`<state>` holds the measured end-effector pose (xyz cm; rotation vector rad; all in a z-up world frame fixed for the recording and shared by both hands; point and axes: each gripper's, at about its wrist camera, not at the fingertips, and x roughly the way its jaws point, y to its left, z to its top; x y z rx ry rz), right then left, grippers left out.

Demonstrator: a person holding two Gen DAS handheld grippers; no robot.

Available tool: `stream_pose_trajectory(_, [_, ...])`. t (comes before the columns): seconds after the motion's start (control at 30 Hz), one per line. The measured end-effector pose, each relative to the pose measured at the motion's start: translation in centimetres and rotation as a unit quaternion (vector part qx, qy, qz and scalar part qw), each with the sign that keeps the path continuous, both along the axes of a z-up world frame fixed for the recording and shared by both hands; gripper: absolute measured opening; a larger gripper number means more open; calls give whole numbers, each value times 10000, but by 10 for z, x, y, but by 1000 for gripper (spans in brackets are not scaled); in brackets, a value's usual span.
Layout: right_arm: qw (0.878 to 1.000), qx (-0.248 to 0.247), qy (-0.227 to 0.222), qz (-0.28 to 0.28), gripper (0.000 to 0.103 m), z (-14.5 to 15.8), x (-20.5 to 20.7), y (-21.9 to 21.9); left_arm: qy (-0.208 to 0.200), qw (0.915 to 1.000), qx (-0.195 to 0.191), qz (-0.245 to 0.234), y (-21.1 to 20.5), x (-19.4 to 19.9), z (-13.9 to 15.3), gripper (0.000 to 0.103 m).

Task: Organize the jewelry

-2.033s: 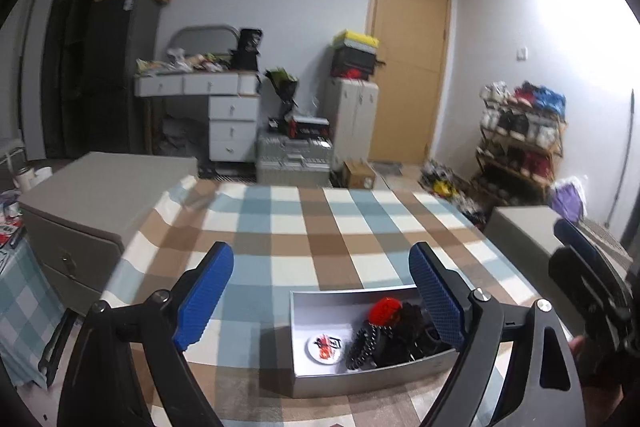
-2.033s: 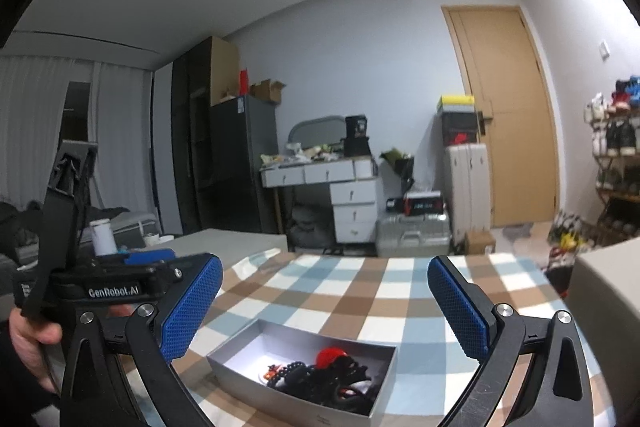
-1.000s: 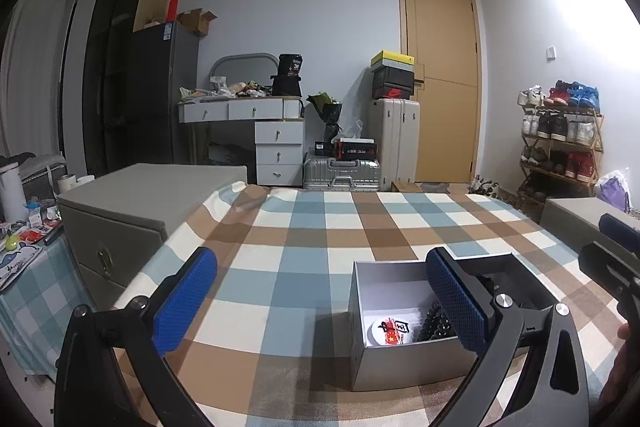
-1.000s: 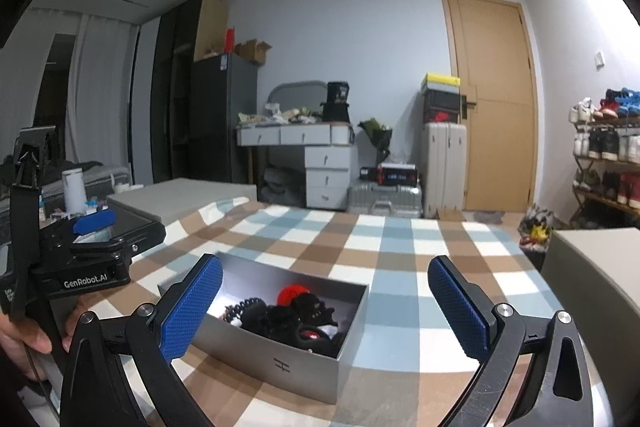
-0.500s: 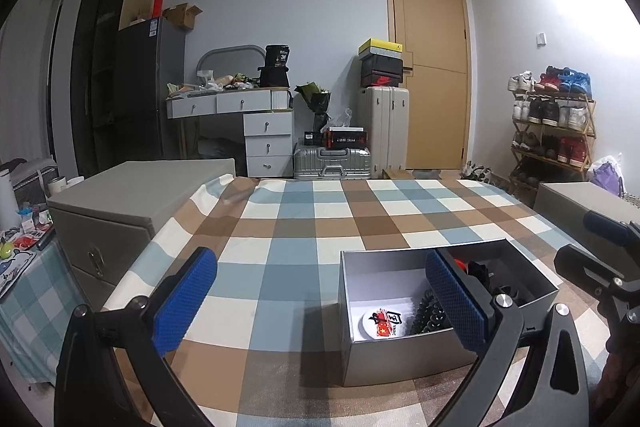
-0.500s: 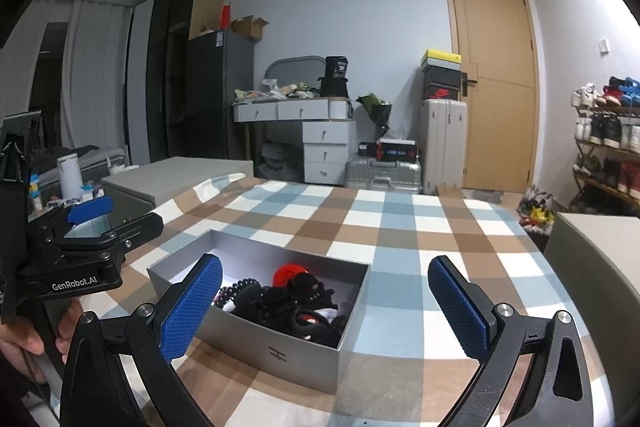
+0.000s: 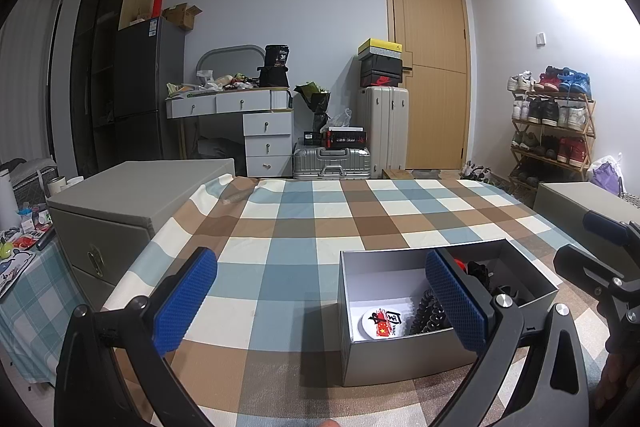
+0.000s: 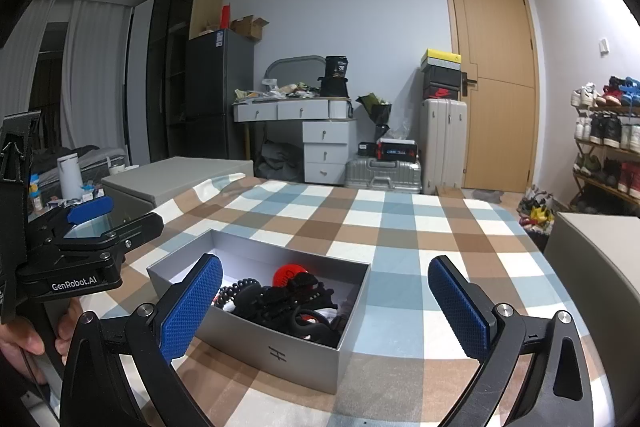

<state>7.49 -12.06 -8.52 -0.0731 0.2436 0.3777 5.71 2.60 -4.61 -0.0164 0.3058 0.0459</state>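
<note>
Since half a second ago, almost nothing shifts: both views drift only slightly, and the grey box (image 7: 404, 361) keeps its place low and right of centre in the left wrist view, with the same corner toward me.

Its long axis runs left to right across that frame, tilting a little upward toward the right edge, and its open top faces up. In the right wrist view the grey box (image 8: 276, 351) sits at lower centre, turned so that its near right corner points toward the bottom of the frame and its long axis slants from upper left down to lower right. It rests on the checked cloth (image 7: 304, 227) that covers the table.

Inside, a white round badge (image 7: 386, 323) with red marks lies flat near the front wall, just beside a dark beaded string (image 7: 430, 313). Toward the far right end of the box there is a heap of black pieces (image 8: 296, 303) with a red round piece (image 8: 286, 275) behind it; I cannot tell what each black piece is.

My left gripper (image 7: 320, 301) has its blue pads spread wide and holds nothing; its right pad overlaps the box in the frame. My right gripper (image 8: 326, 303) is spread just as wide, empty, its left pad in front of the box's near left wall. My left hand (image 8: 28, 341) shows at the lower left edge of the right wrist view, wrapped around its handle.
</note>
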Motion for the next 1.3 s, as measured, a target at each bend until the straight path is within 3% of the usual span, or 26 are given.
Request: stream_pose_trajectory(1.3, [10000, 0, 1, -1, 103, 0, 0, 0, 11, 10000, -6, -16, -1, 2, 0, 102])
